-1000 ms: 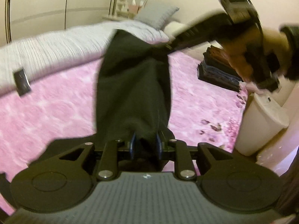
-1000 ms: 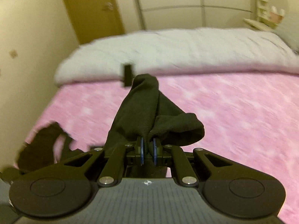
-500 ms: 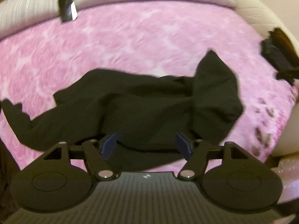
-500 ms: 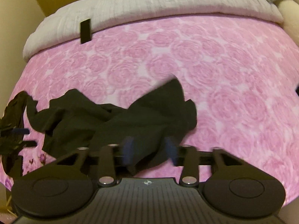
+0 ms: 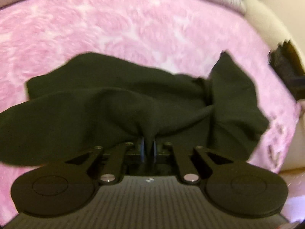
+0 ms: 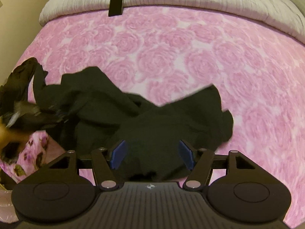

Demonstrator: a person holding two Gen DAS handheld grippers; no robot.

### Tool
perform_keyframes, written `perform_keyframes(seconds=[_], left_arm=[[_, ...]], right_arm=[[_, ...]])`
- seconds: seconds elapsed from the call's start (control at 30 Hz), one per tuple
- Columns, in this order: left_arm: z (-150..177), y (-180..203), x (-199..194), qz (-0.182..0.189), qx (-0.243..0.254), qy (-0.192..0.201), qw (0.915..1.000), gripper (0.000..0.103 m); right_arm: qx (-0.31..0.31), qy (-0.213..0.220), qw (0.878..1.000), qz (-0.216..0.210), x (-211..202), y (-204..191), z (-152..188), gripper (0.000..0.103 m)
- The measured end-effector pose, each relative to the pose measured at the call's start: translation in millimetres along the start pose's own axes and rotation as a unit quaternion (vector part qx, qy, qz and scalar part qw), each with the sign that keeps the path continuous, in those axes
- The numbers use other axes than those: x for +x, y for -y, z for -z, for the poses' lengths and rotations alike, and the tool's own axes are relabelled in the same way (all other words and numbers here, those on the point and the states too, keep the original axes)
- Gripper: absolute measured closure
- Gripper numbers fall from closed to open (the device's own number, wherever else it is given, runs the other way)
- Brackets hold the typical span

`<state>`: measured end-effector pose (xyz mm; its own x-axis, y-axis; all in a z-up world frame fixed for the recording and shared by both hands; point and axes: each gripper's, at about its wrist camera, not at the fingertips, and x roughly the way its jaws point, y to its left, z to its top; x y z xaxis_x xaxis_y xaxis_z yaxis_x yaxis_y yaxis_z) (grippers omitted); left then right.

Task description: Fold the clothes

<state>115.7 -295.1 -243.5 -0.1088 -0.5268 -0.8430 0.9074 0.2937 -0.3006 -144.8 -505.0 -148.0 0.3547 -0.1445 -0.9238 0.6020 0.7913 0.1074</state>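
Left tool (image 5: 148,150), steeply downward, pinching black garment (image 5: 118,105) on bedspread (image 5: 133,28)

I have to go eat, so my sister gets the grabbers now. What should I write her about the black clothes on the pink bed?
Left gripper: shut, pinching a fold of the black garment.
Right gripper: jaws opening, pads off the cloth, which lies between them.
The garment lies crumpled on the pink rose blanket, near its front edge.
Done: it is down on the bed. No fold shows yet.
Left: spread it flat, then fold it.
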Motion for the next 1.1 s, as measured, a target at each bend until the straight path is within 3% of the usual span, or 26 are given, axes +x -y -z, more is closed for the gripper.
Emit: perform_keyframes(seconds=[0.13,0.27,0.43,0.57,0.63,0.77,0.93,1.1], left_arm=[[39.8,-0.3,-78.1,-0.009,-0.038,0.025,0.9989,0.098],[98.7,-7.0,-135.8,-0.065,-0.114,-0.004,0.9914,0.098],[144.5,11.0,-156.7,-0.132,-0.167,-0.035,0.9766,0.098],[139.4,37.6,-148.9,-0.156,-0.185,-0.023,0.9699,0.098],[131.1,46.7,-143.0,-0.163,-0.183,-0.015,0.9693,0.098],[115.6,55.2,-139.9,-0.177,-0.164,-0.004,0.9704,0.098],[113.6,53.4,-141.6,-0.202,-0.135,-0.017,0.9698,0.098],[121.4,56.8,-146.5,-0.219,-0.126,-0.028,0.9672,0.098]], right_arm=[[-0.06,0.017,0.998,-0.028,25.5,-18.5,-42.9,0.032],[-0.144,0.02,0.987,-0.066,63.7,-47.1,-80.0,0.027],[-0.211,-0.019,0.971,-0.106,115.0,-75.0,-94.5,0.026],[-0.251,-0.059,0.955,-0.149,123.4,-70.5,-72.6,0.026],[-0.281,-0.073,0.943,-0.163,116.7,-59.5,-49.7,0.021],[-0.325,-0.094,0.927,-0.162,110.7,-36.2,-9.8,0.015],[-0.368,-0.052,0.919,-0.134,105.9,-20.9,11.0,0.015],[-0.366,-0.005,0.923,-0.118,112.3,0.7,-6.5,0.015]])
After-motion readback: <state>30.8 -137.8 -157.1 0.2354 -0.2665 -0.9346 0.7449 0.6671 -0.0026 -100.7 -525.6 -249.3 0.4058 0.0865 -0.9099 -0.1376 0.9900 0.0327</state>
